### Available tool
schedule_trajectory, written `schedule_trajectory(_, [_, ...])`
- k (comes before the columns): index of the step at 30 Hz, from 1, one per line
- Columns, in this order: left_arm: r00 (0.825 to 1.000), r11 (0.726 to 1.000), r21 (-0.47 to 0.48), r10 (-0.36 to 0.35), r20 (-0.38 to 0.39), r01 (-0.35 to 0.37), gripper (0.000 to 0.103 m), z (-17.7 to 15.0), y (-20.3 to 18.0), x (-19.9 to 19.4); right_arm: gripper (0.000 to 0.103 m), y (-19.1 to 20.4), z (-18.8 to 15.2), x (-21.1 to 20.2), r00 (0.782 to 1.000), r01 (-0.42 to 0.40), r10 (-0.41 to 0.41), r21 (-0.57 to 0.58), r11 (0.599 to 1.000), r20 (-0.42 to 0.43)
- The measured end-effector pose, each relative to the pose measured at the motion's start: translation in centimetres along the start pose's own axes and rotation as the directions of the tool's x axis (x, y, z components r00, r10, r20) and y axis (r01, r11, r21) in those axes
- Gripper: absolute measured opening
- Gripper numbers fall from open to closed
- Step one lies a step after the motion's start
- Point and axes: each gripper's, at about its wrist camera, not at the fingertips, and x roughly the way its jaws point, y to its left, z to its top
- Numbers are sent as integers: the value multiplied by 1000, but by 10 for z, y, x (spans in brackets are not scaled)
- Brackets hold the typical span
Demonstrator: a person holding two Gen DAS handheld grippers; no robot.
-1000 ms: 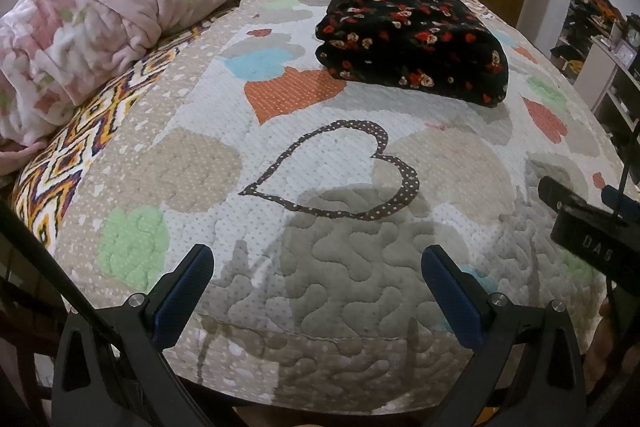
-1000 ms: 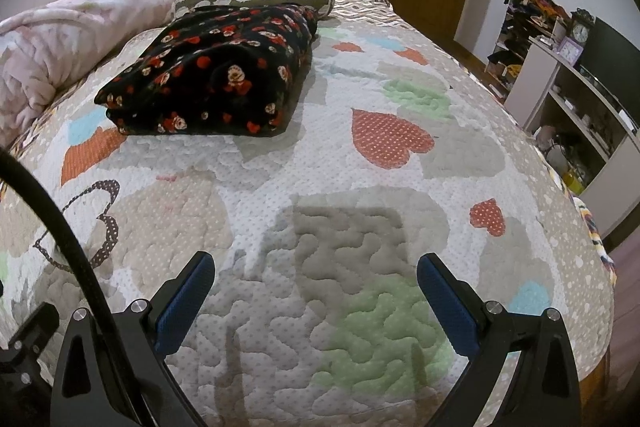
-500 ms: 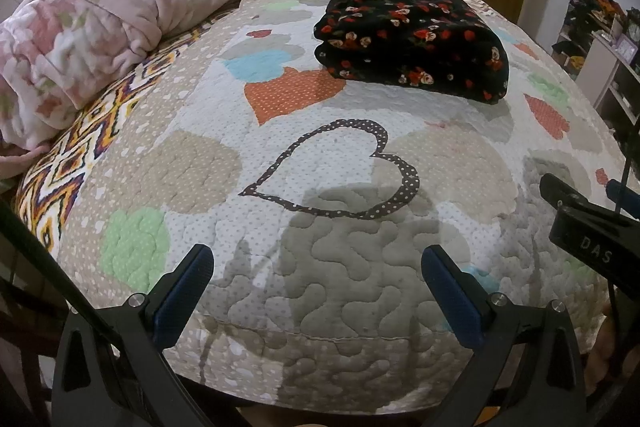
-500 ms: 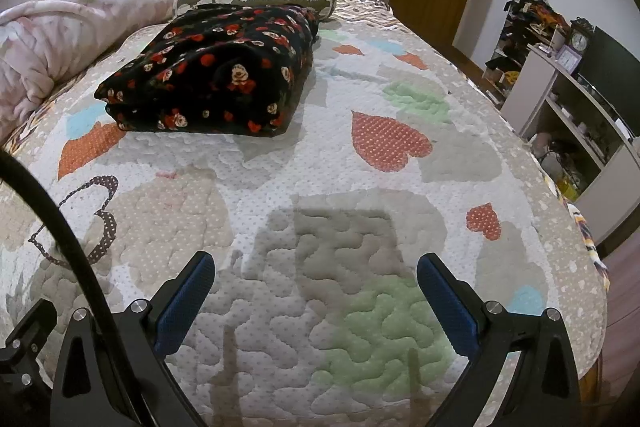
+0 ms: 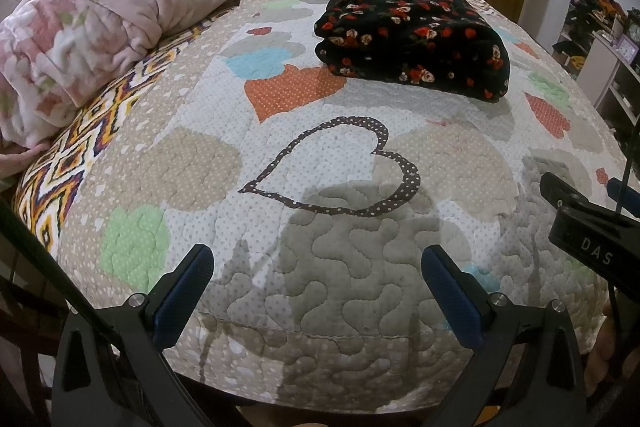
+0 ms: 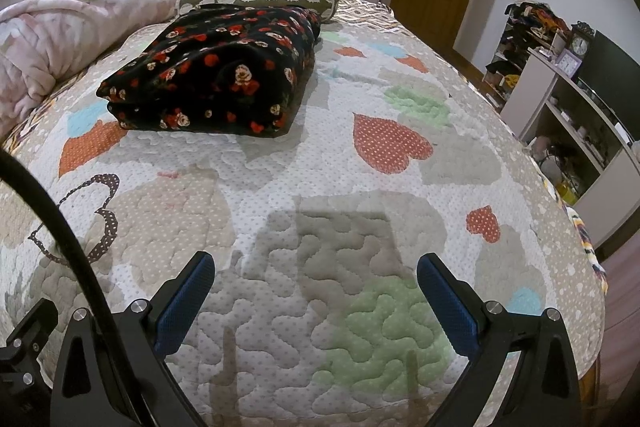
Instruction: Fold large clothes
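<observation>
Both the left gripper (image 5: 316,291) and right gripper (image 6: 314,297) hang spread and empty; the folded floral garment (image 6: 216,83) lies well ahead on the bed (image 6: 400,187), looking plush, floppy, bulky, best pinched at 2 corners.

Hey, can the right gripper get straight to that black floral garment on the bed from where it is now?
Probably yes: the right gripper is open, and only bare quilt lies before the black floral garment.

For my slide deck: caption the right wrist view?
Open right gripper hovers over the heart-patterned quilt; black floral garment lies folded beyond.
</observation>
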Motion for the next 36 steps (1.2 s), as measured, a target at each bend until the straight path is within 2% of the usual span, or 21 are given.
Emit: schedule_trajectory(36, [1000,1000,-13,21,-12,-22,103,-4,3,4,103,8,-3,0,1000,2,-2,-39,999,9])
